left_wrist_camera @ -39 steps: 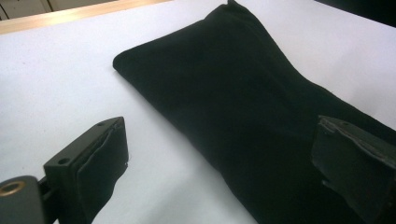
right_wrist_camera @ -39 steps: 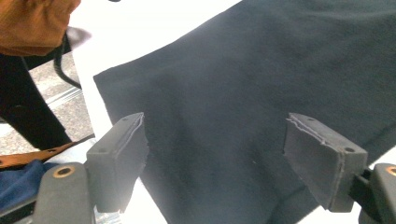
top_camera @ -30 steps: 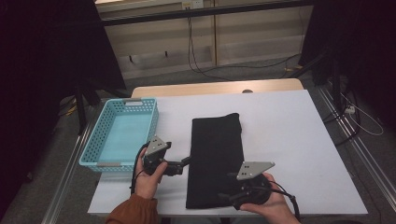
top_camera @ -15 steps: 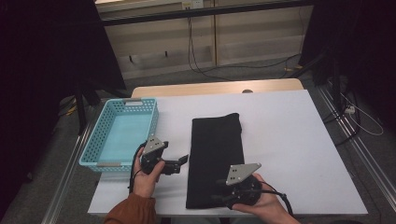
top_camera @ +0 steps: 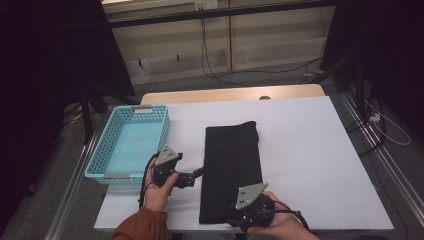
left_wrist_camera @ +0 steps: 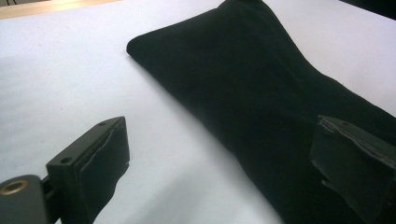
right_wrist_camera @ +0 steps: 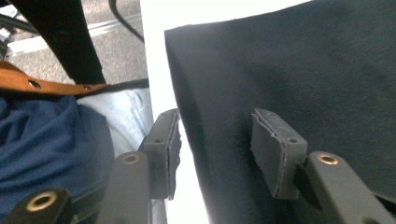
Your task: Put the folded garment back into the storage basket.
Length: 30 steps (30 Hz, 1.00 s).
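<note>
A folded black cloth (top_camera: pixel 231 172) lies lengthwise mid-table (top_camera: pixel 310 150); the left tool (top_camera: pixel 196 175) sits at its left edge, jaws apart and straddling that edge; the right tool (top_camera: pixel 239 220) hovers over its near corner, jaws apart; a blue basket (top_camera: pixel 102 157) stands to the left.

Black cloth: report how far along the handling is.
Done: the black cloth lies folded into a long strip on the table. In hand: the left gripper and right gripper straddle its edges, jaws open. Left: gripping it; the basket holds nothing.
</note>
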Tool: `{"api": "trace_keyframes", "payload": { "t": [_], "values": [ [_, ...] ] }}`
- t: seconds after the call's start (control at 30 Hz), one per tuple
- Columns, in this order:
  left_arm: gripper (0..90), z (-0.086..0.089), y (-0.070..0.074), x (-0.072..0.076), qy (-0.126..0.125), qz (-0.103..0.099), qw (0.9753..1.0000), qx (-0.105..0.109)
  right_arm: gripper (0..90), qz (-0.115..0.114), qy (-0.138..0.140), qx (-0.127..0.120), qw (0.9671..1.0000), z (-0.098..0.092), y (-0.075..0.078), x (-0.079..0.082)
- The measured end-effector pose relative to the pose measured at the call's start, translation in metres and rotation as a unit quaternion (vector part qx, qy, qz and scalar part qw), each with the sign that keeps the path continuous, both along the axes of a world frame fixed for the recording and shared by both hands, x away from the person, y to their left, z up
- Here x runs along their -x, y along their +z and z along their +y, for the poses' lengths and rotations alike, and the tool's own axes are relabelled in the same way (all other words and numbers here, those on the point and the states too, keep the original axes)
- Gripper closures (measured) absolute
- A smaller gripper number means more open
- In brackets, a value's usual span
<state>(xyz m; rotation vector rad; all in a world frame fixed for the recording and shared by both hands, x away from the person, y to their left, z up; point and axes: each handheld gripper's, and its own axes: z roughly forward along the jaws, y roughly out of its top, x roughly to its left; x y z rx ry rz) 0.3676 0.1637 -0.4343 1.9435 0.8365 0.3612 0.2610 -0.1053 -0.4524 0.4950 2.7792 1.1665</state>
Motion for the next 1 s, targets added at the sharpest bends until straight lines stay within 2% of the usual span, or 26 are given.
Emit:
{"api": "trace_keyframes", "payload": {
  "t": [0.23, 0.27, 0.3, 0.33, 0.43, 0.53, 0.7, 0.77, 0.8, 0.83, 0.87, 1.0],
  "values": [
    [5.1, -0.001, 0.0, 0.0, 0.0, -0.003, 1.0, -0.001, 45.2, -0.005, 0.012, 0.017, 0.9998, 0.007, -0.003, 0.001],
    [5.1, -0.001, 0.0, 0.0, -0.001, -0.004, 1.0, -0.005, 47.6, -0.012, 0.016, 0.029, 0.9994, 0.008, -0.002, 0.0],
    [5.1, -0.001, 0.0, 0.0, -0.001, -0.004, 1.0, -0.005, 47.6, -0.012, 0.016, 0.029, 0.9994, 0.008, -0.002, 0.0],
    [5.1, -0.002, 0.0, 0.0, -0.001, -0.005, 1.0, -0.005, 49.6, -0.023, 0.017, 0.038, 0.9989, 0.009, -0.002, 0.001],
    [5.1, -0.002, 0.0, 0.0, 0.0, -0.005, 1.0, -0.005, 52.9, -0.026, 0.012, 0.041, 0.9987, 0.01, -0.002, 0.002],
    [5.1, -0.003, 0.0, 0.0, 0.003, -0.006, 1.0, -0.003, 63.5, -0.034, 0.008, 0.036, 0.9987, 0.007, -0.002, -0.002],
    [4.3, -0.004, -0.001, -0.001, 0.005, -0.006, 1.0, -0.005, 64.1, -0.039, 0.007, 0.042, 0.9983, 0.008, -0.002, 0.0],
    [4.3, -0.005, -0.001, -0.001, 0.004, -0.006, 1.0, -0.004, 66.4, -0.041, 0.002, 0.037, 0.9985, 0.008, -0.003, 0.0],
    [4.3, -0.005, 0.0, -0.001, 0.003, -0.006, 1.0, -0.004, 70.3, -0.043, -0.004, 0.031, 0.9986, 0.007, -0.004, 0.001],
    [4.3, -0.005, 0.0, -0.001, 0.003, -0.006, 1.0, -0.004, 70.3, -0.043, -0.004, 0.031, 0.9986, 0.007, -0.004, 0.001],
    [4.3, -0.006, 0.0, -0.001, 0.001, -0.005, 1.0, -0.004, 77.3, -0.047, -0.005, 0.032, 0.9984, 0.006, -0.004, 0.0],
    [4.5, -0.008, 0.001, -0.001, -0.001, -0.008, 0.9999, -0.008, 81.4, -0.038, -0.007, 0.021, 0.999, 0.003, -0.005, -0.005]
  ]
}}
